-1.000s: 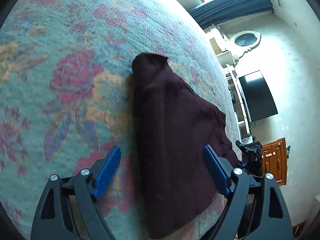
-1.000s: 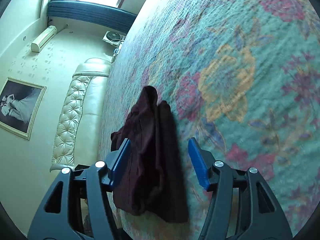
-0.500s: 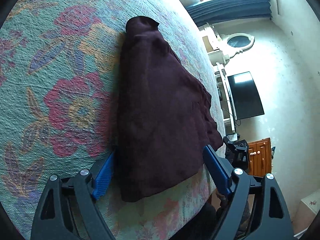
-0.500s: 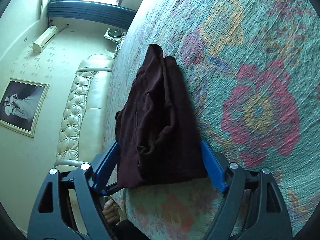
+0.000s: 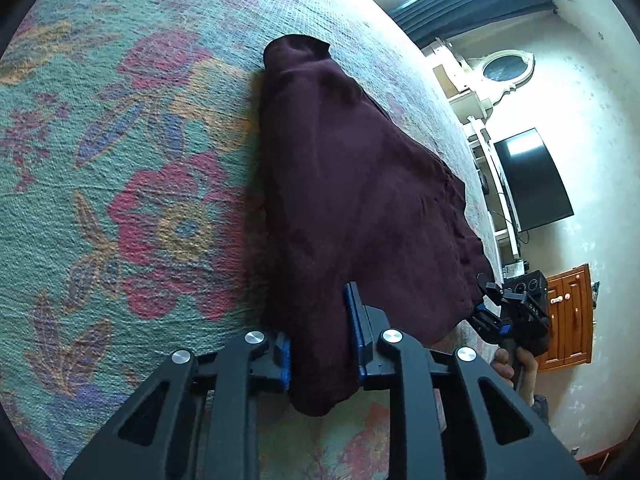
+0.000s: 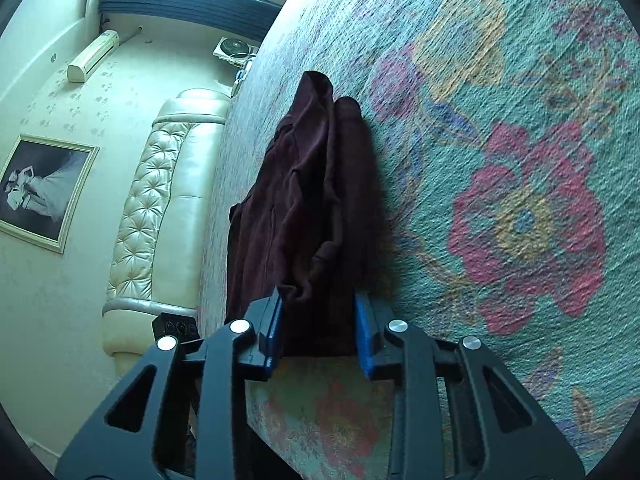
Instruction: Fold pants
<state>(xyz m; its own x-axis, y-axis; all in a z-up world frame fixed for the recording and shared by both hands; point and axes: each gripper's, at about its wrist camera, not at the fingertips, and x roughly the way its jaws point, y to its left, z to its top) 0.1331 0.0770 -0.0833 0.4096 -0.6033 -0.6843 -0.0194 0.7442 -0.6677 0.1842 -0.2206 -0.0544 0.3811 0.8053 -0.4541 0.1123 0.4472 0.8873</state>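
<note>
Here the near edge of the dark maroon pants (image 5: 352, 200) is pinched at two places. A bunched corner is clamped by the left gripper (image 5: 320, 344), whose jaws have just been closing; the neighbouring part of the hem is clamped by the right gripper (image 6: 316, 328), its jaws likewise just closed. The garment lies on the floral bedspread (image 5: 120, 160), near its edge, probably so that the hem can be carried over toward the far end.

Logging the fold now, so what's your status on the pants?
Left gripper and right gripper just closed, each clamped on the near edge of the maroon pants. Pants bunched on the floral bedspread. Nothing in the way.
</note>
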